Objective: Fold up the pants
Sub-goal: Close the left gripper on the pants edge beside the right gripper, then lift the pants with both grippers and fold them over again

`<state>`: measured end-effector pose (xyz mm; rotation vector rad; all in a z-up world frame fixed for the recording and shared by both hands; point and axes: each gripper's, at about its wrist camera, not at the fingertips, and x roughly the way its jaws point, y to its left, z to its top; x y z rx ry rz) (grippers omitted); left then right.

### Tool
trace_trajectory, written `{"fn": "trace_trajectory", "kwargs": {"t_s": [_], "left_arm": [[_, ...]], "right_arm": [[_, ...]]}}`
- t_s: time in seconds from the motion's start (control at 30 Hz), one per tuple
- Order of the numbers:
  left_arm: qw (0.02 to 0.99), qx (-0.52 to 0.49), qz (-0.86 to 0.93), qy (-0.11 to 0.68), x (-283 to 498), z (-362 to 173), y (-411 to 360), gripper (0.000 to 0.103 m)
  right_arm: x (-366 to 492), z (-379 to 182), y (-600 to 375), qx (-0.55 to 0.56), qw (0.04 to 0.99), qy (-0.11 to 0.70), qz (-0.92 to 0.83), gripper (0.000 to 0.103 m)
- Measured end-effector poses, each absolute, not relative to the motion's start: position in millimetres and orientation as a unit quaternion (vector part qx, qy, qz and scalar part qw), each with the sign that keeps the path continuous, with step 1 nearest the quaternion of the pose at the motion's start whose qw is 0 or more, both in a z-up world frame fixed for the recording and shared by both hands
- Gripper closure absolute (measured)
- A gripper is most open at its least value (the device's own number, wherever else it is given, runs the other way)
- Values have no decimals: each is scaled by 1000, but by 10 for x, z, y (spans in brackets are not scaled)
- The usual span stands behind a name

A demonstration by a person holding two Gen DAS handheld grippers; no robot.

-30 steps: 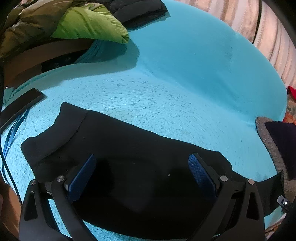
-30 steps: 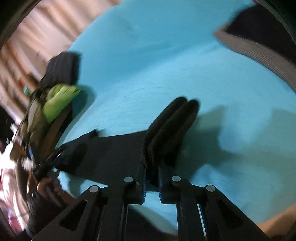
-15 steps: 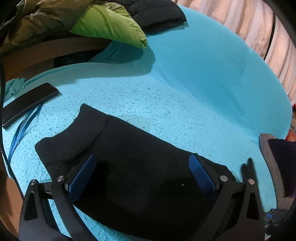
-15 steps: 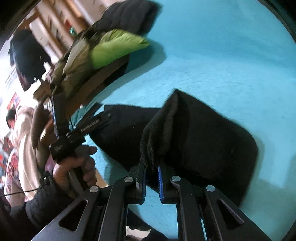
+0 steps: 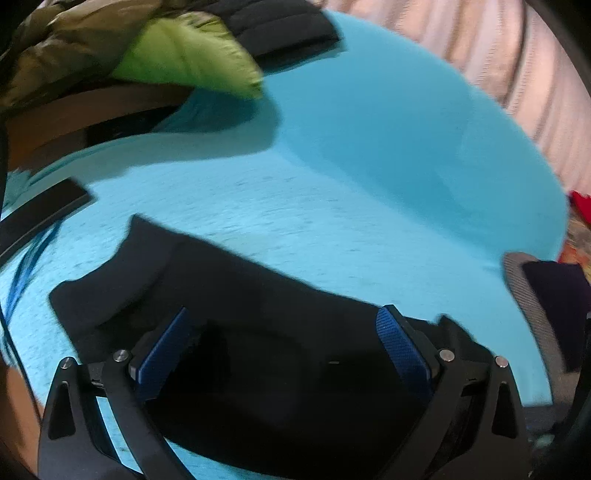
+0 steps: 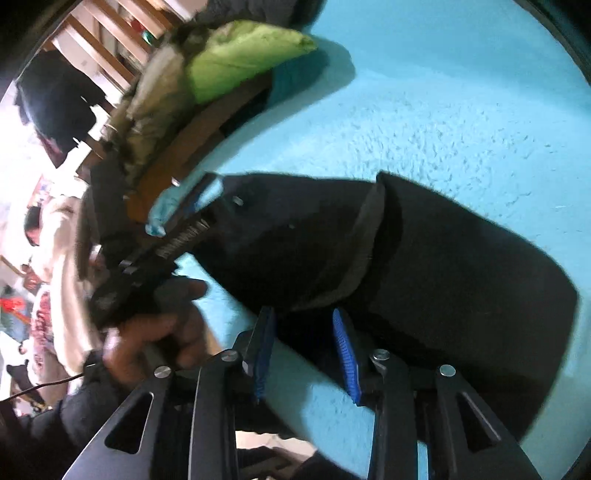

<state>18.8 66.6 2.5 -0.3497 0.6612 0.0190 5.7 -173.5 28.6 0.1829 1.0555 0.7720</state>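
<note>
The black pants (image 5: 258,291) lie folded over on the turquoise blanket (image 5: 369,166). My left gripper (image 5: 282,332) stands open and wide just above them, with nothing pinched between its blue pads (image 5: 402,350). In the right wrist view the pants (image 6: 443,266) show a folded top layer with a grey band. My right gripper (image 6: 304,350) sits at their near edge and its jaws are opening. The cloth's edge lies between the pads (image 6: 345,350), which no longer press on it. A person's hand (image 6: 155,332) holds the left gripper's handle.
A green and olive jacket (image 5: 184,59) and a dark garment (image 5: 280,29) are piled at the blanket's far left. A black phone (image 5: 44,210) and a blue strap (image 5: 26,266) lie at the left edge. A grey cushion (image 5: 532,314) sits at the right, below a curtain (image 5: 517,74).
My right gripper carried the pants' end across and laid it on the rest, then its jaws parted from the cloth. My left gripper stayed open over the pants.
</note>
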Motion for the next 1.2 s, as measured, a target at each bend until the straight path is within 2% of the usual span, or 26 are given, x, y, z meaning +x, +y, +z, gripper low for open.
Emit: {"fn": "trace_trajectory", "kwargs": {"t_s": [0.07,0.13,0.23,0.27,0.33,0.4,0.43,0.5,0.63,0.9,0.97,1.03,1.2], "left_arm": [[936,-163,-29,310,171,91,560,3],[939,-143,-105,294,136,164,308,3],[935,-104,-197,276,81,228,-46,3],[931,-96,-225,270,69,243,-134,5],[920,-78,-282,260,80,262,-351,22],[911,-62,-296,280,222,204,-507,76],[907,-61,-290,299,306,153,-527,88],[894,-58,-243,371,556,-102,-545,102],[890,-50,-212,401,522,-184,-518,102],[905,-58,-200,370,292,-199,-431,102],[913,-55,-199,351,280,-129,-404,102],[919,-57,-198,337,295,-108,-396,102],[912,-63,-183,362,470,-266,-379,102]], "right_arm": [[-17,445,-2051,88,810,467,344,63],[-83,561,-2447,51,852,445,272,54],[-144,570,-2858,33,877,424,223,55],[-166,533,-2937,39,875,426,228,58],[-216,436,-2933,30,867,428,255,85],[-240,330,-2809,5,856,436,278,94],[-233,278,-2739,-2,851,441,287,94],[-202,199,-2644,-15,847,447,288,95],[-115,-64,-2525,-30,817,494,296,95],[-36,20,-2685,19,816,484,315,99],[26,162,-2689,11,844,451,289,92],[169,215,-2652,7,861,435,262,91],[451,-121,-2473,-28,858,456,236,96]]}}
